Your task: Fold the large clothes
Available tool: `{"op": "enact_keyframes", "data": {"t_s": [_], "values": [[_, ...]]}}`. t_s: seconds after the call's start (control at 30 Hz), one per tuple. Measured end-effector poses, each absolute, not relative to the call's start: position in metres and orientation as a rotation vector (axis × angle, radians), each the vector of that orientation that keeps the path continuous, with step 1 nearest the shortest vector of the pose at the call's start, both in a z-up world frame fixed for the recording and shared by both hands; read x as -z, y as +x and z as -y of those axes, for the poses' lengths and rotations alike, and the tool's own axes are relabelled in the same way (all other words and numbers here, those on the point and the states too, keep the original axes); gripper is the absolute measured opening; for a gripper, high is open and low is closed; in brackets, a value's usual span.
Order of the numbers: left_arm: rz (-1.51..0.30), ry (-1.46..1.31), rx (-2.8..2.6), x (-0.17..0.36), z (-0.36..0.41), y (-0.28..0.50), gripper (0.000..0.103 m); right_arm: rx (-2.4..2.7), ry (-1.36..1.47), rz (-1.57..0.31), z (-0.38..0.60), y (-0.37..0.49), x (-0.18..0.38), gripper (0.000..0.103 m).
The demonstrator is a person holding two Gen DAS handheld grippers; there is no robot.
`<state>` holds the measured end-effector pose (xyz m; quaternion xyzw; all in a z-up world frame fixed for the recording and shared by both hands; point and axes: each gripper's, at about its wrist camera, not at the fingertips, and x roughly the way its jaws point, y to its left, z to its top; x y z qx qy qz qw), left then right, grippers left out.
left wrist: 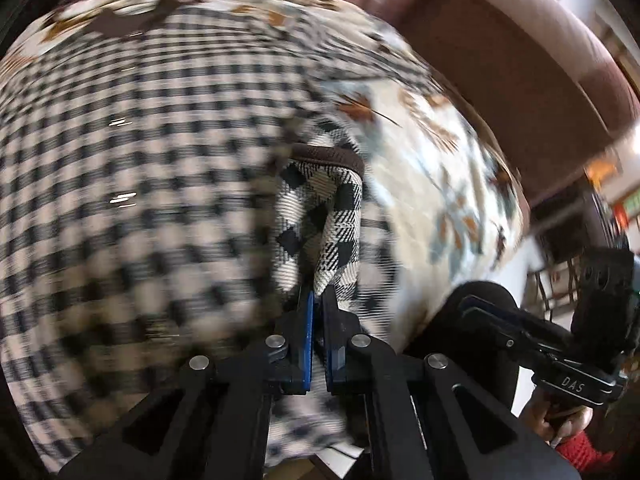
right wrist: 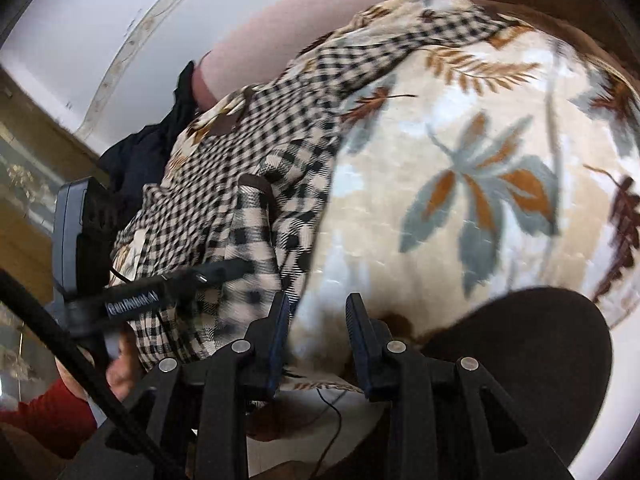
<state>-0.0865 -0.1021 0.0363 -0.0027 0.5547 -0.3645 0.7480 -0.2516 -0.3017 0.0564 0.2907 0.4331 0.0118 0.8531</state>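
Observation:
A black-and-cream checked garment (left wrist: 140, 168) with brown trim lies spread over a leaf-patterned blanket (left wrist: 432, 184). My left gripper (left wrist: 318, 300) is shut on a fold of the checked garment (left wrist: 324, 220), near its brown-trimmed edge, and holds it up off the rest. In the right wrist view the garment (right wrist: 248, 184) lies at the left of the blanket (right wrist: 460, 168), with the left gripper (right wrist: 224, 270) pinching it. My right gripper (right wrist: 318, 312) is open and empty, beside the garment's right edge over the blanket.
A brown sofa back and arm (left wrist: 512, 64) curve behind the blanket. A dark garment (right wrist: 148, 152) lies at the sofa's far side. A black round seat (right wrist: 532, 360) is under the right gripper. A thin cable (right wrist: 332, 412) hangs below.

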Motion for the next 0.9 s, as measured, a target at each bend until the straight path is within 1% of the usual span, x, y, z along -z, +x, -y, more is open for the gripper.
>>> {"op": "enact_keyframes", "data": {"t_s": [0.13,0.23,0.4,0.47,0.57,0.73,0.77,0.8,0.87,0.9], "values": [[-1.232,-0.053,0.743,-0.027,0.078,-0.073,0.004,-0.085,0.578,-0.929,0.283,-0.227,-0.049,0.032],[-1.229,-0.063,0.743,-0.025,0.077,-0.071,0.004,-0.097,0.527,-0.929,0.268,-0.215,-0.050,0.032],[-1.224,-0.051,0.752,-0.024,0.070,-0.072,0.004,-0.174,0.389,-0.918,0.234,-0.207,-0.060,0.032],[-1.227,-0.061,0.753,-0.023,0.069,-0.068,0.004,-0.168,0.321,-0.948,0.222,-0.202,-0.056,0.032],[-1.228,-0.089,0.732,-0.023,0.059,-0.060,0.004,-0.053,0.131,-1.001,0.208,-0.192,-0.039,0.032],[-1.229,-0.113,0.720,-0.023,0.047,-0.052,0.004,-0.135,0.054,-0.976,0.191,-0.183,-0.035,0.032],[-1.230,-0.115,0.719,-0.022,0.047,-0.051,0.004,-0.150,0.031,-0.977,0.184,-0.177,-0.032,0.033],[-1.229,-0.115,0.716,-0.023,0.047,-0.051,0.004,-0.164,0.025,-0.984,0.180,-0.171,-0.028,0.039],[-1.217,-0.095,0.702,-0.024,0.047,-0.052,0.004,-0.172,0.022,-0.983,0.169,-0.157,-0.020,0.041],[-1.211,-0.086,0.696,-0.026,0.046,-0.053,0.004,-0.164,0.019,-0.978,0.166,-0.156,-0.019,0.039]]}}
